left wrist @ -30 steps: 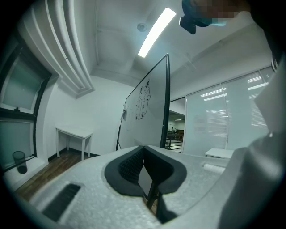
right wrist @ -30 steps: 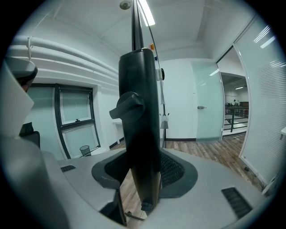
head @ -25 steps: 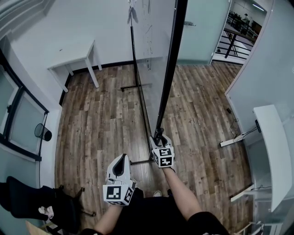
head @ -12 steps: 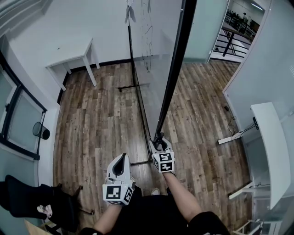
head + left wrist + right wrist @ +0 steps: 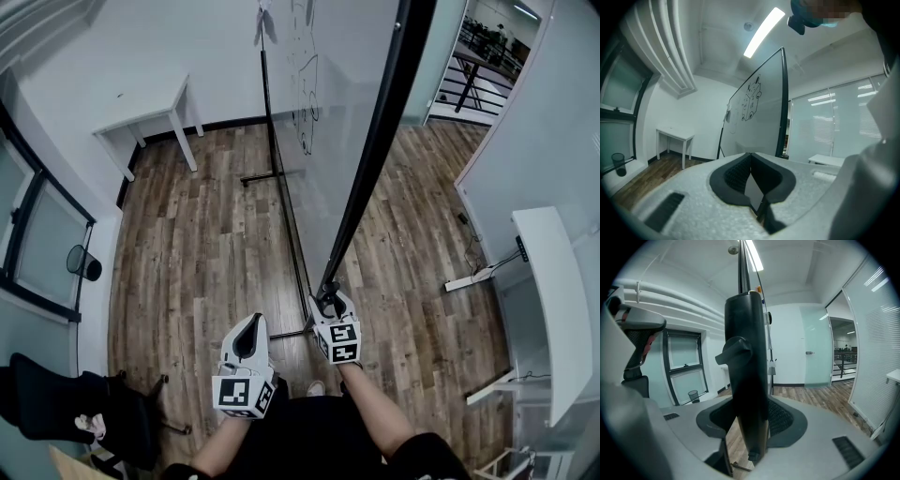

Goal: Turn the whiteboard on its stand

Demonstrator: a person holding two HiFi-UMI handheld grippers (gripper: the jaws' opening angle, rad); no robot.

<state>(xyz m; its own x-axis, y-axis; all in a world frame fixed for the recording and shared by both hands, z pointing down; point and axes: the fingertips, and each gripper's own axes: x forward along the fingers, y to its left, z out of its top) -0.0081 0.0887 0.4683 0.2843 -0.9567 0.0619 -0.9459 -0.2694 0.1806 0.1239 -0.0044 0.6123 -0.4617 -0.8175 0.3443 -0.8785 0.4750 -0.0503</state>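
Note:
The whiteboard [image 5: 319, 103] stands on its black stand [image 5: 278, 187], seen nearly edge-on, with a drawing on its face. Its black side frame [image 5: 375, 169] runs down to my right gripper [image 5: 328, 302], which is shut on the frame's lower end. In the right gripper view the black frame [image 5: 747, 371] fills the space between the jaws of my right gripper [image 5: 750, 423]. My left gripper [image 5: 248, 330] hovers left of the frame, apart from it, jaws together and empty. In the left gripper view, beyond the left gripper [image 5: 750, 161], the whiteboard [image 5: 757, 117] stands ahead.
A white table [image 5: 150, 117] stands by the far wall. A black bin [image 5: 84, 265] sits at the left by the window, and a black chair [image 5: 56, 403] at the lower left. A white desk [image 5: 553, 300] lines the right wall, with a power strip [image 5: 469, 279] on the wooden floor.
The whiteboard's near edge has swung to the right with my right gripper holding it, and its black frame leans further right in the view. My left gripper has barely moved.

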